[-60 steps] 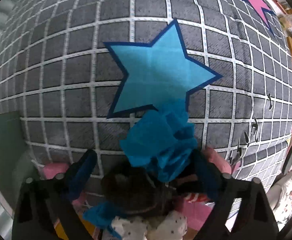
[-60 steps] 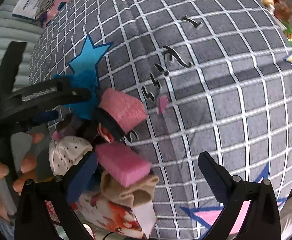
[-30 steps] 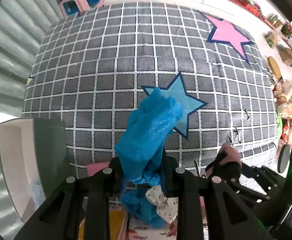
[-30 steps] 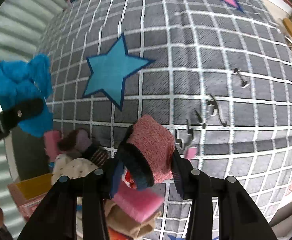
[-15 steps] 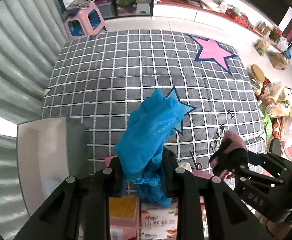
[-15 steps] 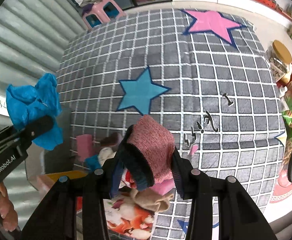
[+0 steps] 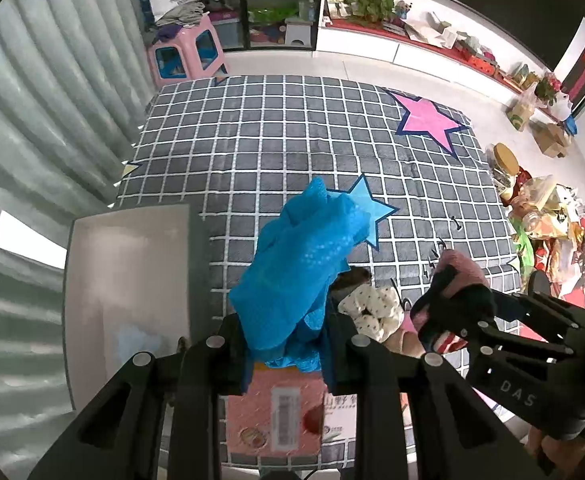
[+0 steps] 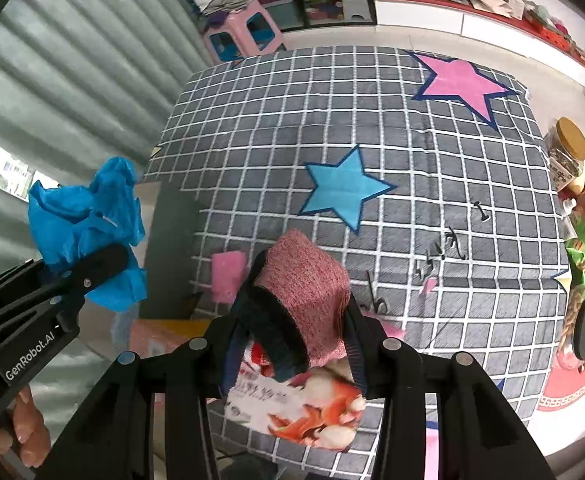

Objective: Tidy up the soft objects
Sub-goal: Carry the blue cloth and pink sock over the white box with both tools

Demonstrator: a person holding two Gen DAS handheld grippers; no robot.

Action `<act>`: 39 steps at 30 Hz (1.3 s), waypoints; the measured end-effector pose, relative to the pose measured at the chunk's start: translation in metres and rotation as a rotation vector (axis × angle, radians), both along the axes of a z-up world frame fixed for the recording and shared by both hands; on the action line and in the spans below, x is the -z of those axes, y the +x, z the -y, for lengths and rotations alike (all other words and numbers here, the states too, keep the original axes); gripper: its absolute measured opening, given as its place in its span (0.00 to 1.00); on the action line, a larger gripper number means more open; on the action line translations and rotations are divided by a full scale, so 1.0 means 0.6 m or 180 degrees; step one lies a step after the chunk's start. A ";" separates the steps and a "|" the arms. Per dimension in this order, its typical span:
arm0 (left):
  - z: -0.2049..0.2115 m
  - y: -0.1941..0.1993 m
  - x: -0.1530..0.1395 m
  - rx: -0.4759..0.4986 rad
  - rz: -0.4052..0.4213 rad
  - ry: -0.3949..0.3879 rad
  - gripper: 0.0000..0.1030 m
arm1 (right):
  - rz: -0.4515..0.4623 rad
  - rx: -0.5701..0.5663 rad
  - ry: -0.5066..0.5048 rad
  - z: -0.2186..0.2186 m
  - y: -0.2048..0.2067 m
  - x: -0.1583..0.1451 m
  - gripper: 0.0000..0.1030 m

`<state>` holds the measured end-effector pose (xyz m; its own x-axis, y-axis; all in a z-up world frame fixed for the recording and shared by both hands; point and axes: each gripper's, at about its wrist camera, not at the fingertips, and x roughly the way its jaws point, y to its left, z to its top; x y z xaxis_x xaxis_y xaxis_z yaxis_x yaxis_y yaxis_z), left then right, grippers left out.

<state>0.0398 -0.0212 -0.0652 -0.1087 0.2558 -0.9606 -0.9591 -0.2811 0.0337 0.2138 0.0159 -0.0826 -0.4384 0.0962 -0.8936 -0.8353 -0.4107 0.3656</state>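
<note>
Though partly hidden, blue cloth [image 7: 300, 272] between left fingers [image 7: 248, 360].

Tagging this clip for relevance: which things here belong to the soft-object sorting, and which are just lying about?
Job:
- blue cloth, held in left tongs
- pink knit piece, held in right tongs
- dotted white fabric in the pile
- white bin

Lying about:
- pink stool
- jar
- checked blanket

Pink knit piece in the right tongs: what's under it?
Under the pink knit piece, a printed packet with orange-red artwork lies on the grid blanket. The knit and tongs hide the packet's upper part.
</note>
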 end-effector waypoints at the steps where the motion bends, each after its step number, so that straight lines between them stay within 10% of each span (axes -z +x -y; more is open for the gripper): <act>1: 0.007 -0.005 -0.003 -0.0016 0.0007 0.0005 0.27 | 0.0000 -0.0005 0.0008 0.007 -0.005 -0.003 0.44; 39: 0.213 -0.277 -0.011 -0.1007 -0.0004 0.0041 0.27 | 0.0109 -0.1143 0.0270 0.157 -0.350 -0.068 0.44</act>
<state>-0.1262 -0.1491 -0.0587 -0.1859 0.2214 -0.9573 -0.8240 -0.5659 0.0291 0.0036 -0.0783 -0.0420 -0.4277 0.0159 -0.9038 -0.6436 -0.7075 0.2921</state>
